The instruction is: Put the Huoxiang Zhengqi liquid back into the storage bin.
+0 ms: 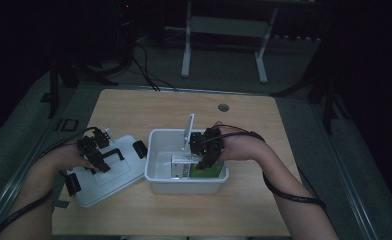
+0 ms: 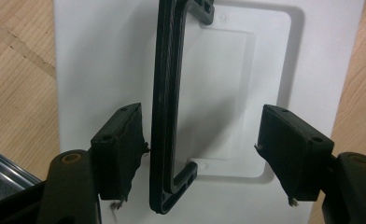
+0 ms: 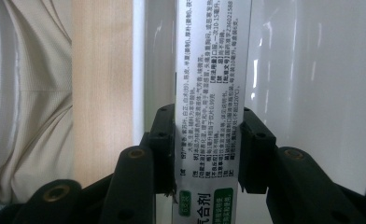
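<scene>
A white bin (image 1: 156,172) stands mid-table. My right gripper (image 1: 204,161) reaches down into it, shut on a narrow white and green carton (image 1: 196,171). In the right gripper view the pads press both long sides of the printed carton (image 3: 211,79), with my right gripper (image 3: 209,149) close to the bin's white wall (image 3: 312,70). The bin's white lid (image 1: 111,182) lies flat to the left. My left gripper (image 1: 96,156) hovers over it, open. In the left gripper view the lid's black handle (image 2: 165,102) runs between the jaws of my left gripper (image 2: 200,140), close by the left pad.
A thin white panel (image 1: 189,129) stands upright at the bin's back rim. Black clips (image 1: 140,148) sit on the lid's edges. A round grommet (image 1: 223,107) is set into the far tabletop. Bare wood (image 1: 184,215) stretches in front of the bin.
</scene>
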